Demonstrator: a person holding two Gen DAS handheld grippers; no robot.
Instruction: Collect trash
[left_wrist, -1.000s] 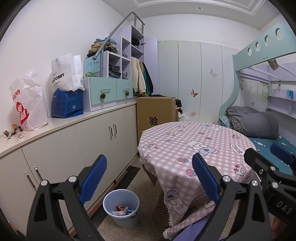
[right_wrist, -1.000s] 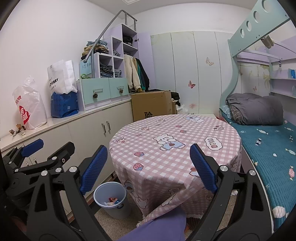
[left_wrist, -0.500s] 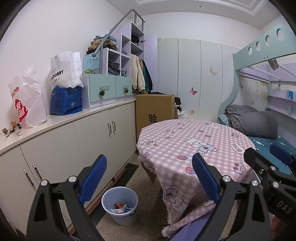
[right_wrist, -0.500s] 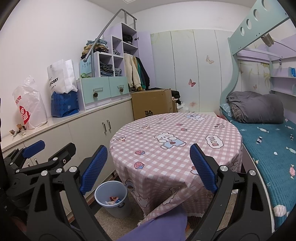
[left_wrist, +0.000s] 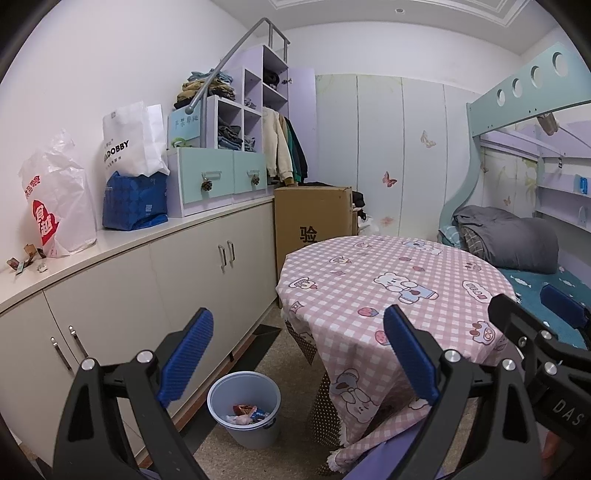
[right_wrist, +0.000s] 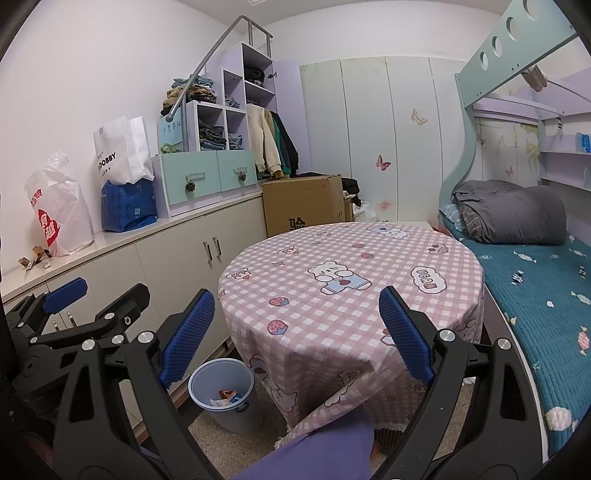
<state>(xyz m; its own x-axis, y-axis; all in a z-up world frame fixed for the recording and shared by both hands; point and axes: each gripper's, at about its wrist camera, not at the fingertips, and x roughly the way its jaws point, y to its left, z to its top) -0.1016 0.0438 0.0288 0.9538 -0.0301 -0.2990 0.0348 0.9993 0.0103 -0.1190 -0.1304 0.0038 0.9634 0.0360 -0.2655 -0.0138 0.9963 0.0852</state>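
Bedroom interior with a long cream cabinet run along the left wall, a round table under a pink checked cartoon-print cloth at centre, and a teal bunk bed at right. Both the left gripper and the right gripper are held above the floor with their blue-padded fingers spread wide apart and nothing between them. One pale blue plastic waste bin stands on the floor between the cabinet front and the table's skirt; it already holds a few crumpled wrappers. The tabletop appears bare. A small cluster of loose scraps, likely the remaining trash, lies on the cabinet top at far left, just beside one white plastic bag with red print; the scraps are too small to count exactly. Judged step: locating and approaching the next piece. To do it well, the nearer left gripper should probably swing toward the cabinet top, descend over a single scrap with fingers kept wide, and close low against the surface so that thin paper is pinched, not pushed away. Counted: two grippers, one bin, one table, one brown cardboard box.
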